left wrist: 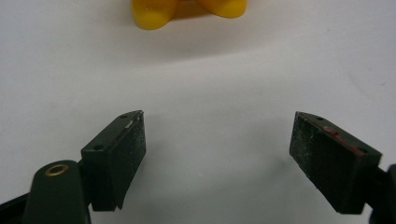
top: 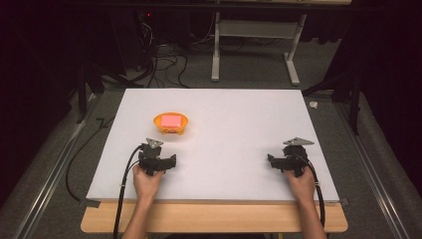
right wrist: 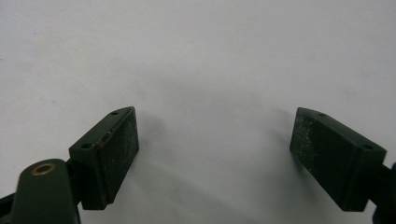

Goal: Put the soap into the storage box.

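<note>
Left tongs (left wrist: 217, 154) spread wide, low over white table (top: 224, 149), right tongs (right wrist: 215, 154) likewise, orange bowl (top: 170, 122) ahead of left.

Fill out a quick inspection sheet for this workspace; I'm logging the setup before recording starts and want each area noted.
Surface: white sheet laid over a wooden table, which shows bare along the near edge.
Job's things: orange bowl holding a pink block, on the sheet ahead of the left gripper.
Clutter: nothing seen on the sheet.
Grippers: left gripper and right gripper both open, nothing between the jaws, each held low over the sheet.
Cables: one black cable trails from each gripper off the near edge.
Surroundings: grey floor, white stand legs, tangled wires, dark beyond.
</note>
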### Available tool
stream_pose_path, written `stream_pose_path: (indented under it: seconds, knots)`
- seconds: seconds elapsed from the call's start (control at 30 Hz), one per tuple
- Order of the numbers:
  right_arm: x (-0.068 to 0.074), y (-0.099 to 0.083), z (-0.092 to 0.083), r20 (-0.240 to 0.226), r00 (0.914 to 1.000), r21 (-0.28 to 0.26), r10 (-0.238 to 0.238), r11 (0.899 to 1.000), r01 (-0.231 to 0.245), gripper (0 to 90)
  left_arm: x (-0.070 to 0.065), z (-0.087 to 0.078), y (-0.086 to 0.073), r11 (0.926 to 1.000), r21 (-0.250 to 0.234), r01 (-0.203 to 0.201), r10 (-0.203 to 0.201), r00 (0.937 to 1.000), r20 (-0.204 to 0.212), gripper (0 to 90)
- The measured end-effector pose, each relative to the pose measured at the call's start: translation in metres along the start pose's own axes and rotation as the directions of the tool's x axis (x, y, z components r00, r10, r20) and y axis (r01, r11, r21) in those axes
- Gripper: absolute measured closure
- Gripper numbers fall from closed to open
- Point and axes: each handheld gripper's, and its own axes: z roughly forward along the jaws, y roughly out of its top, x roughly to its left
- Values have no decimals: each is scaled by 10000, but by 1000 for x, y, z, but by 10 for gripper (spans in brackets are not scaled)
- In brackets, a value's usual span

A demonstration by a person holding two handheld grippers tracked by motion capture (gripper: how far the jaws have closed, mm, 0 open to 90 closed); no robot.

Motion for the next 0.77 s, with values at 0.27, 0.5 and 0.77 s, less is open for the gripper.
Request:
stream_pose_path:
  seconds: [0.27,0.5,0.77]
  knots:
    - [0,0,0,-1,10000,-1,1,10000,-1,159,-2,5,-1,9999,11,-101,101,9999,-103,186]
    - [0,0,0,-2,10000,1,1,10000,-1,159,-2,7,-3,9996,-224,-164,162,9998,-101,173]
    - [0,0,0,-2,10000,-2,3,10000,-3,159,-2,7,-4,9995,-281,-133,131,9999,-82,171]
